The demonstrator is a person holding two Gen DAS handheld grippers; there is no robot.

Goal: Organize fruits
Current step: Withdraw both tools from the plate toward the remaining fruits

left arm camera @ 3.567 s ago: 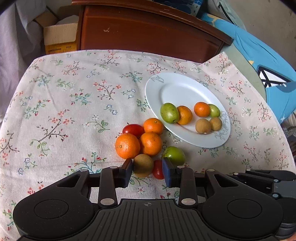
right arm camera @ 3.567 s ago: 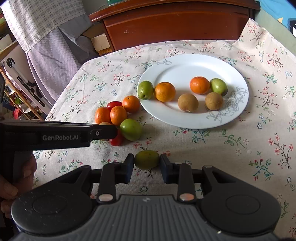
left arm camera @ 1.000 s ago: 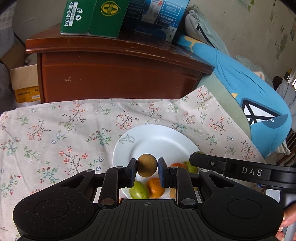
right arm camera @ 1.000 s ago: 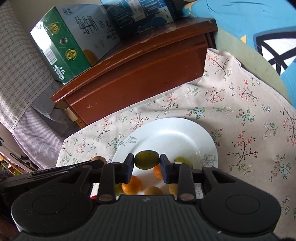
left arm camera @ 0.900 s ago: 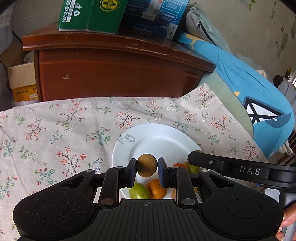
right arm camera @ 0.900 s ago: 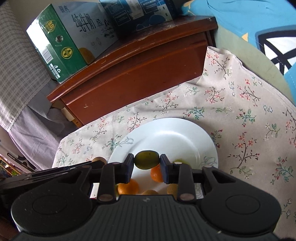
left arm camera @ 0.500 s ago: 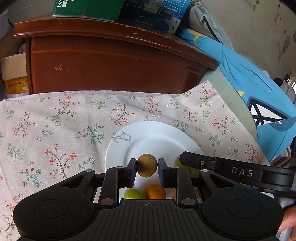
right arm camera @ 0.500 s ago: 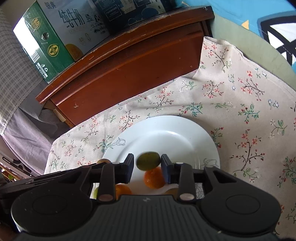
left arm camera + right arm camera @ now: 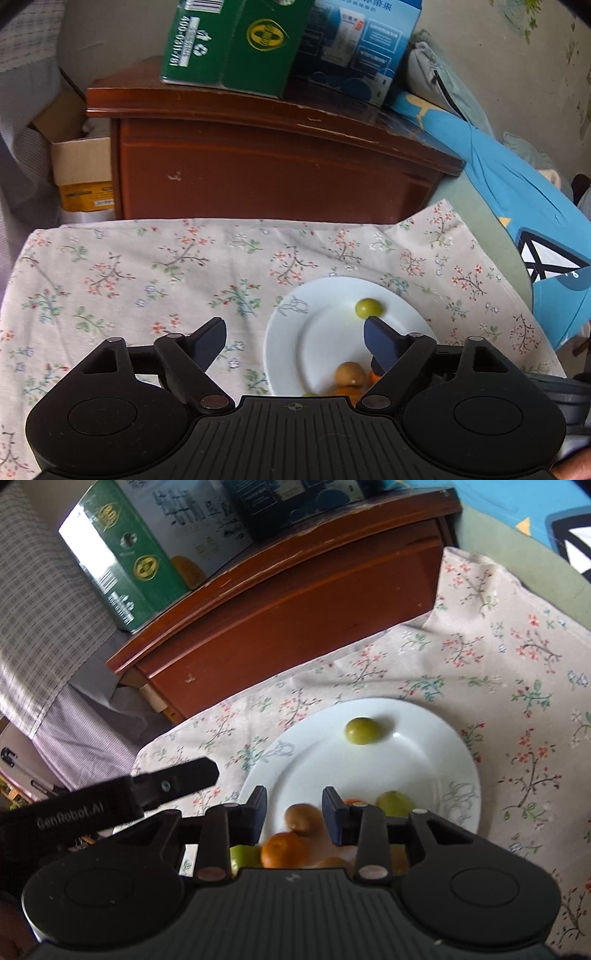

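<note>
My left gripper (image 9: 294, 341) stands wide apart, its jaws having just been opening, and nothing sits between the blue pads. Below and past its right finger I see the brown kiwi-like fruit (image 9: 349, 373) lying on the white plate (image 9: 284, 347), free of the pads, with slivers of orange fruit beside it at the lower edge of the view. Farther back on the plate lies a single small green fruit (image 9: 368, 308), well apart from the rest.

My right gripper (image 9: 294, 814) is parted only narrowly and grips nothing; through the gap I look down on the same brown fruit (image 9: 303, 818), which rests on the plate (image 9: 454, 760) below the pads. An orange (image 9: 284, 850) lies just in front of it, a green fruit (image 9: 396, 803) to its right, and the lone green fruit (image 9: 363, 731) sits farther up the plate.

The plate rests on a floral tablecloth (image 9: 147, 273). The side of the left tool, seen from the right wrist, reads "GenRobot.AI" (image 9: 70, 814). Behind the table stands a dark wooden cabinet (image 9: 266, 170) carrying a green carton (image 9: 232, 40) printed "400-031-78…" beside a recycling mark, next to a blue box (image 9: 365, 44) with Chinese text too small for me to read.
</note>
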